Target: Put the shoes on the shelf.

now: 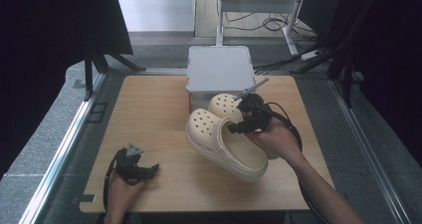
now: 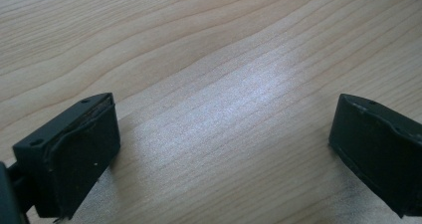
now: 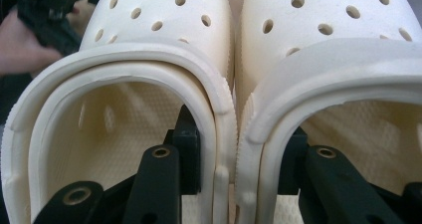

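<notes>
Right tool: clamped on both clogs' touching inner walls, pair lifted over the surface.
Left tool: jaws apart, empty.
Risk: the thin-wall pinch may slip, dropping one clog.

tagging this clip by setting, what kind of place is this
Probably a lab or studio rig for recording manipulation, not a home: a bare wooden table ringed by black curtains, metal frame legs with loose cables behind, and a hand-held right gripper clamping cream clogs.

Two cream clogs, one grey box, one table.
</notes>
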